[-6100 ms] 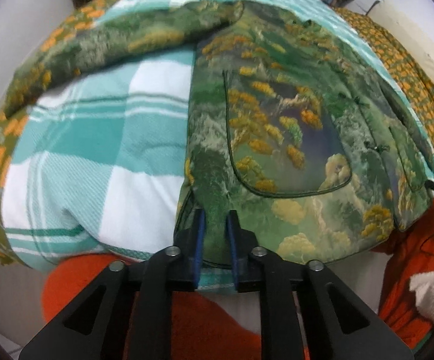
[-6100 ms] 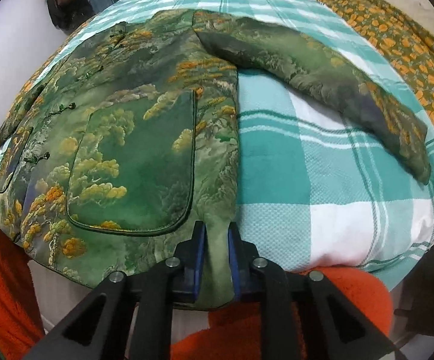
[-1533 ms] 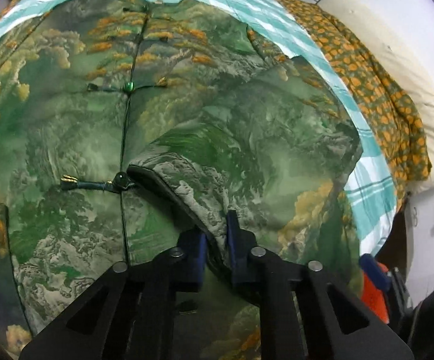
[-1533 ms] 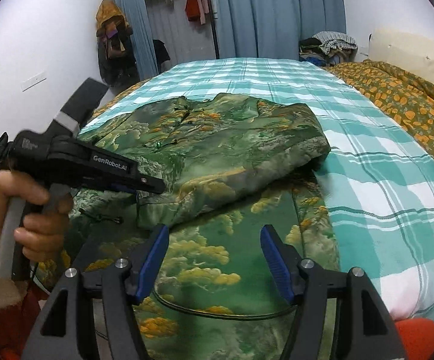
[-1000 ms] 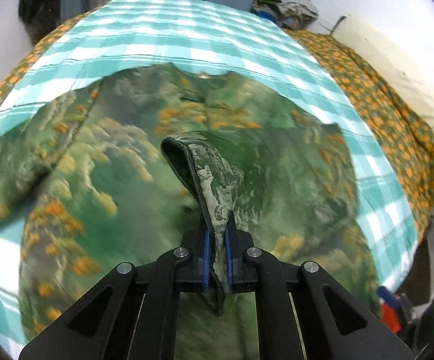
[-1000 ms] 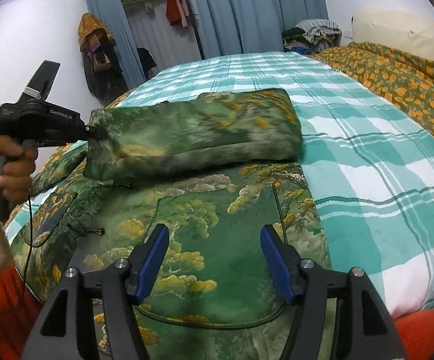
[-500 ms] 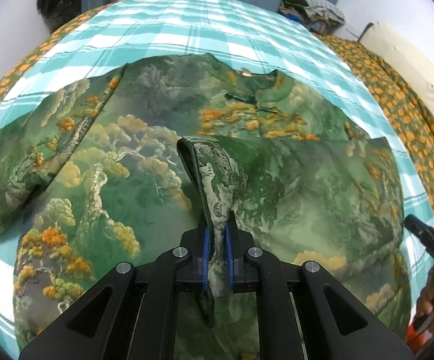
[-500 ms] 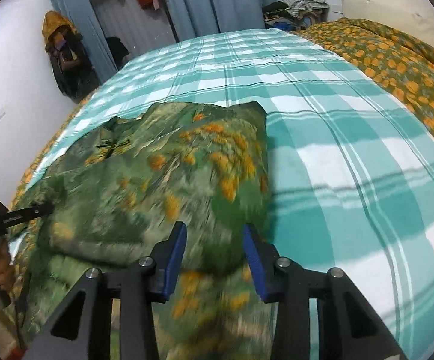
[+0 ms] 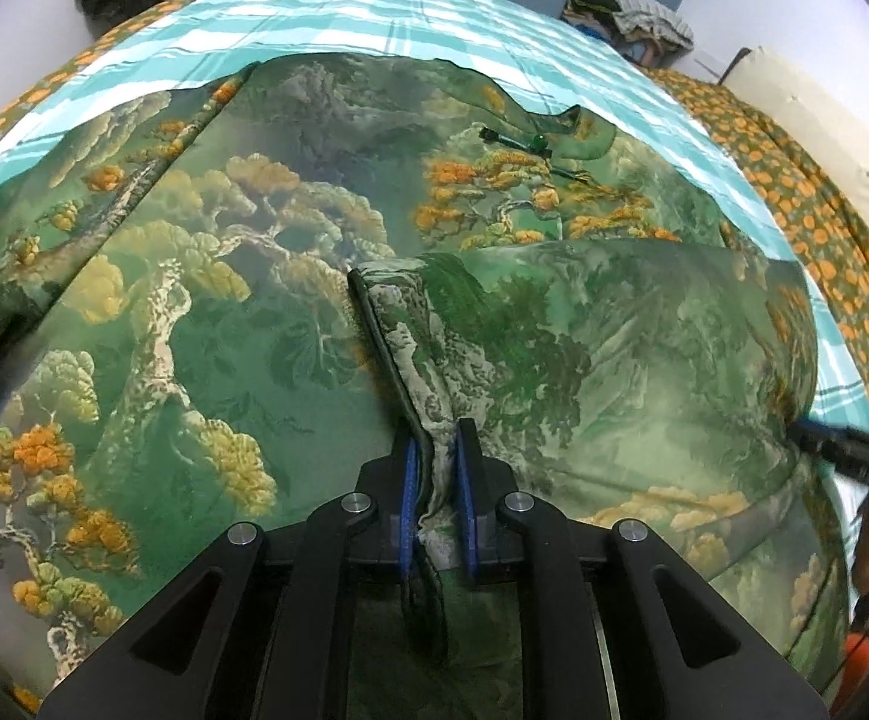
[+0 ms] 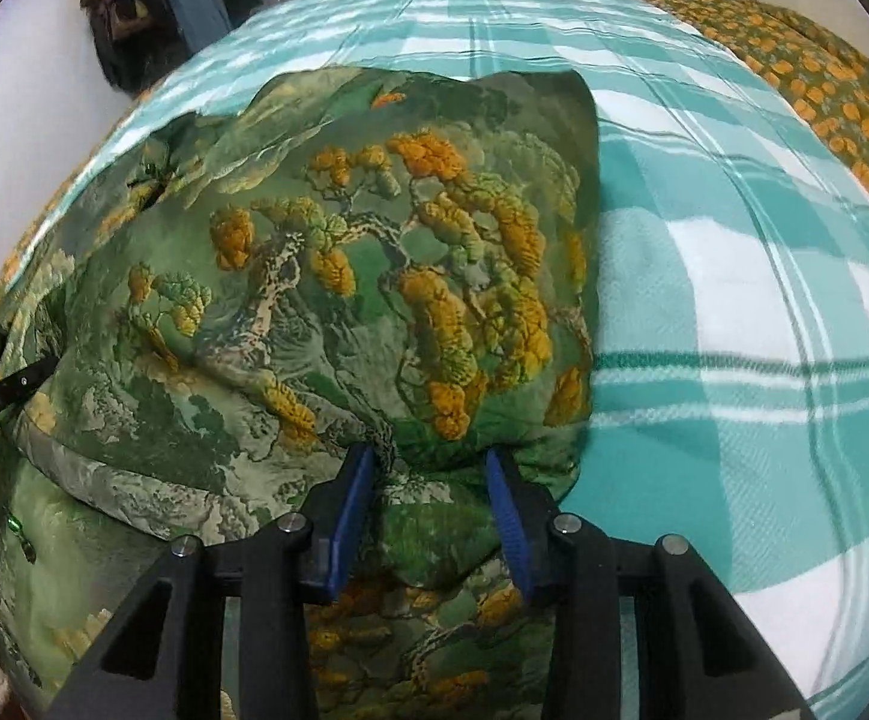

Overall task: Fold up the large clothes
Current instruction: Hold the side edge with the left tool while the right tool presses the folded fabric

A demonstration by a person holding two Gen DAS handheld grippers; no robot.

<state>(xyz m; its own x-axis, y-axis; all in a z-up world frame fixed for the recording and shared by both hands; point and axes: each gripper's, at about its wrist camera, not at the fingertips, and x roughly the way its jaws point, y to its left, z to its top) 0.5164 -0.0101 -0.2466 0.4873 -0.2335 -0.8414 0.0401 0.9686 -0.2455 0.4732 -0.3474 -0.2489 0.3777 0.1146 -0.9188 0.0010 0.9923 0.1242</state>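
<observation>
Both grippers are matte black, built of angular struts with triangular cut-outs and round silver screws at each joint. The left gripper [image 9: 437, 483] carries narrow blue pads on the inner faces of its fingers [image 9: 408, 480]; the right gripper [image 10: 428, 492] has the same blue pads on broader fingers [image 10: 350, 495]. White "GenRobot.AI" lettering runs along the left gripper's black side, seen at the left edge of the right wrist view.
</observation>
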